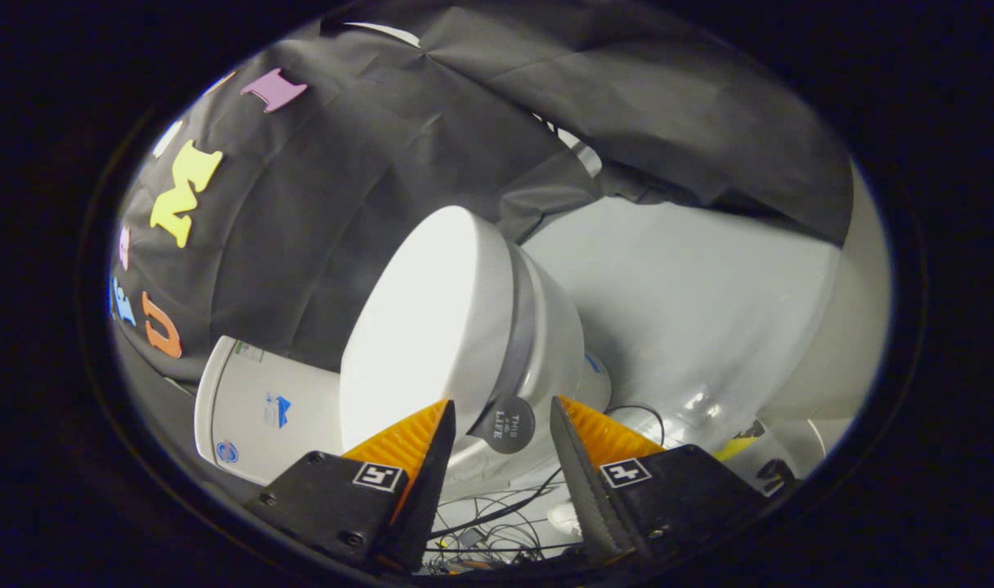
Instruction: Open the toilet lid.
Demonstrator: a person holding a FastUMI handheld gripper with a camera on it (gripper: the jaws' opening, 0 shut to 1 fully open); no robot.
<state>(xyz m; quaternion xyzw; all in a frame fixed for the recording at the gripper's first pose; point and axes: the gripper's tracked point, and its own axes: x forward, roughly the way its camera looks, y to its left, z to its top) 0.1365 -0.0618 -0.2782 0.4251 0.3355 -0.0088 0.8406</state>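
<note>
The toilet lid (419,327) is white, smooth and oval, and it lies closed on the seat, with its broad face turned toward the camera; the whole view is tilted, so the toilet appears leaning. The lid's near edge is just ahead of the gripper (502,429), a bit toward the one finger, approx. touching that finger's tip in the view, but I cannot tell if there is real contact. Beside the lid's edge runs a grey band (519,327), and under it is the white toilet bowl (558,343). A round dark tab with small print (505,425) hangs at the front rim of the toilet, right in the gap between the two fingers. The gripper is open: its fingers stand well apart w/ nothing held between them, and both ribbed inner faces are free. Each finger base carries a small square marker (380,474). Behind the toilet, next to the lid, stands the white cistern (256,408) w/ small blue logos. Below the fingers some thin dark cables (497,523) lie tangled on the floor. Beyond the bowl there is a pale grey wall panel (693,286), and above and around it hangs the black cloth (341,204) of the booth wall, creased in several places.
</note>
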